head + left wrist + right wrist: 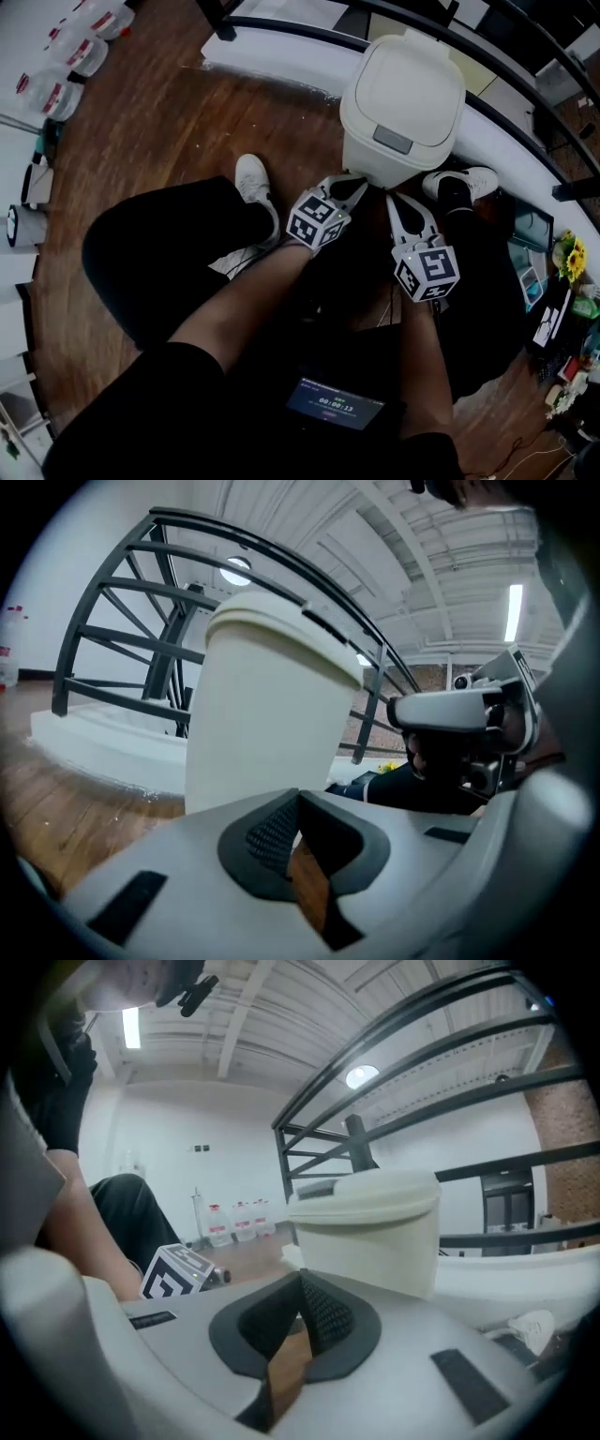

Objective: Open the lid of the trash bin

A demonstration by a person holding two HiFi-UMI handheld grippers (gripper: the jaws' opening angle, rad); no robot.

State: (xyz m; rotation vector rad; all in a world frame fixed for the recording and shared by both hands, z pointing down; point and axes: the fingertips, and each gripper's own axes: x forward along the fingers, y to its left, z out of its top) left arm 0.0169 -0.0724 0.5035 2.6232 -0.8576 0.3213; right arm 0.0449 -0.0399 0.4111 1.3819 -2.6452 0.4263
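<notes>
The cream trash bin (401, 105) stands on the wooden floor (178, 122) at about 1 o'clock in the head view, against a curved white ledge under a dark railing (525, 80). Its lid (405, 84) is down, with a grey tab (394, 141) on the edge that faces the person. The left gripper (351, 182) points at the bin's base from its 7 o'clock, and the right gripper (401, 201) lies just beside it at the bin's 6 o'clock; neither clearly touches the bin. In the left gripper view, the left gripper's (298, 804) jaws meet at their tips with nothing between them, and the bin (272, 705) rises close ahead at 12 o'clock. In the right gripper view, the right gripper's (302, 1288) jaws are likewise closed and empty, with the bin (375, 1232) at 1 o'clock. A white shoe (251, 178) rests at the left gripper's 9 o'clock. Clear bottles (70, 56) lie at 10 o'clock, well apart from the bin.
</notes>
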